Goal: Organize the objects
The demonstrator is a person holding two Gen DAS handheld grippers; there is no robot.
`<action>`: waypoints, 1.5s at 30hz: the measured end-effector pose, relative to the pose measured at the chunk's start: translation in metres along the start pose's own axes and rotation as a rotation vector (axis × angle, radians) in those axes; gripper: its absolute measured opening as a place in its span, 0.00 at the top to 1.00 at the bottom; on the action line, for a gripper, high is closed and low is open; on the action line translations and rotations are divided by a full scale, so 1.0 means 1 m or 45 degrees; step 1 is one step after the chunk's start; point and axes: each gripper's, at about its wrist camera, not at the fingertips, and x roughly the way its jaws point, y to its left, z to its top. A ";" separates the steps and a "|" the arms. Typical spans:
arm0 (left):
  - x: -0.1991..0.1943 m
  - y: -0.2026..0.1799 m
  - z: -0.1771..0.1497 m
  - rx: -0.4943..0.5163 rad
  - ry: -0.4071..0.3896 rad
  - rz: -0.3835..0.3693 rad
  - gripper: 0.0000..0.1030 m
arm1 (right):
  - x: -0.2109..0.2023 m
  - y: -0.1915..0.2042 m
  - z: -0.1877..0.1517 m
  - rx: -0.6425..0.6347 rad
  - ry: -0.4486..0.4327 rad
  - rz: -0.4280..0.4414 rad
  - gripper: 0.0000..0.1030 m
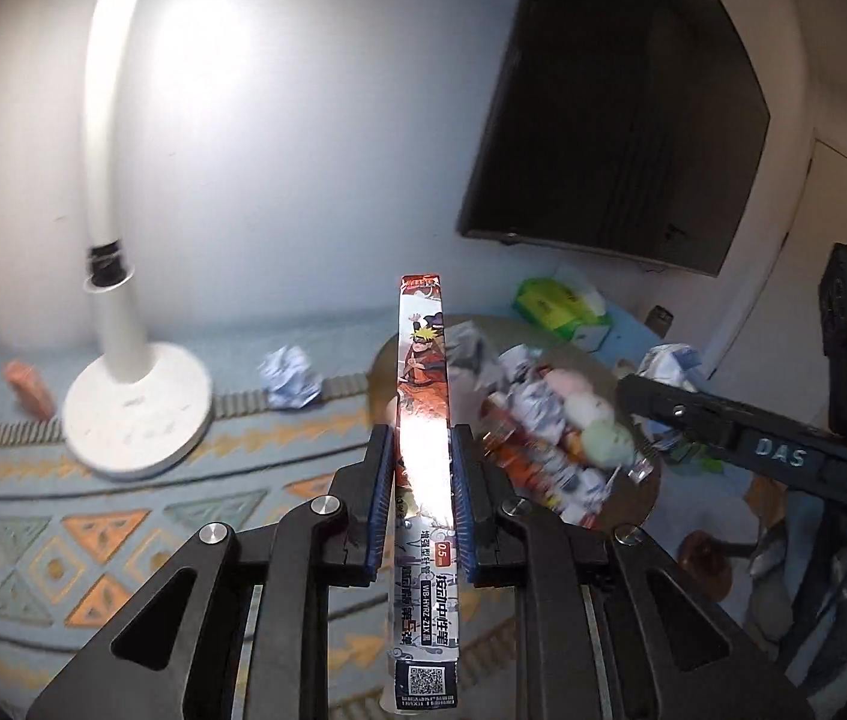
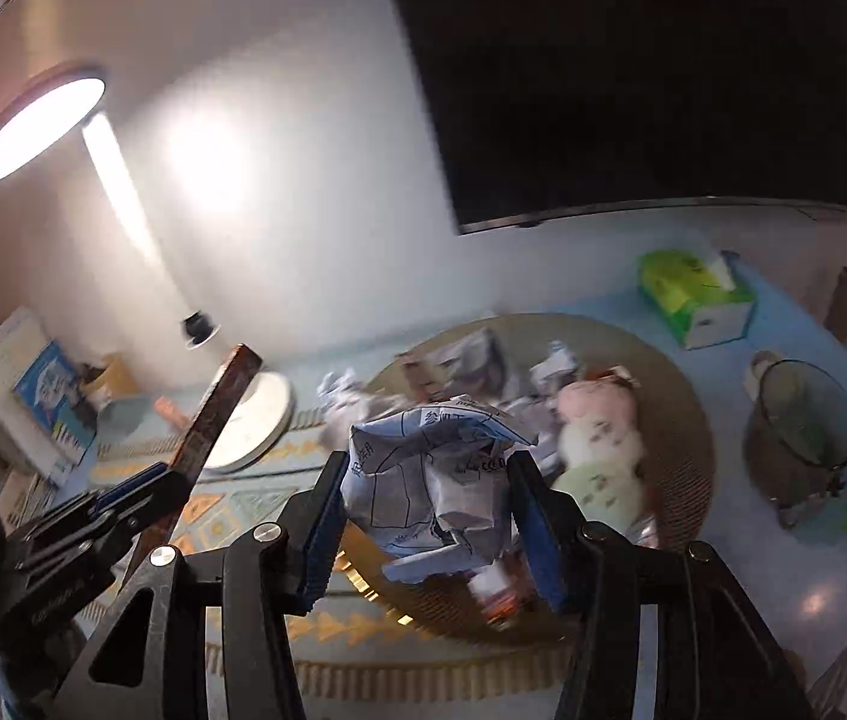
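My left gripper [image 1: 423, 438] is shut on a long narrow pen box [image 1: 423, 360] printed with an orange cartoon figure; the box sticks out forward, above the table. In the right wrist view that left gripper [image 2: 141, 480] shows at the left with the pen box [image 2: 225, 396] slanting upward. My right gripper [image 2: 428, 468] is shut on a crumpled ball of printed paper [image 2: 411, 504], held above a round woven tray [image 2: 681, 420]. The tray holds more crumpled papers, other pen boxes and a pastel plush toy [image 2: 597, 438].
A white lamp base [image 1: 135, 414] stands on the patterned tablecloth at left, with a loose paper ball [image 1: 291, 375] beside it. A green tissue pack [image 2: 693, 294] lies behind the tray and a dark mesh bin [image 2: 801, 432] stands at the right. A black screen [image 1: 615, 120] hangs on the wall.
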 end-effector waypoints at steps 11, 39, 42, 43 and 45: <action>0.093 -0.024 0.049 -0.134 0.053 -0.147 0.63 | 0.047 -0.063 0.060 0.144 0.049 -0.087 0.30; -0.124 0.166 -0.174 -0.324 0.159 0.656 0.58 | 0.045 0.119 -0.147 -0.129 0.216 0.179 0.00; -0.122 0.183 -0.187 -0.390 0.177 0.668 0.58 | 0.060 0.127 -0.157 -0.163 0.231 0.123 0.00; -0.121 0.186 -0.191 -0.399 0.186 0.677 0.58 | 0.066 0.129 -0.164 -0.194 0.234 0.081 0.00; -0.121 0.189 -0.193 -0.415 0.183 0.685 0.55 | 0.069 0.131 -0.165 -0.202 0.247 0.060 0.00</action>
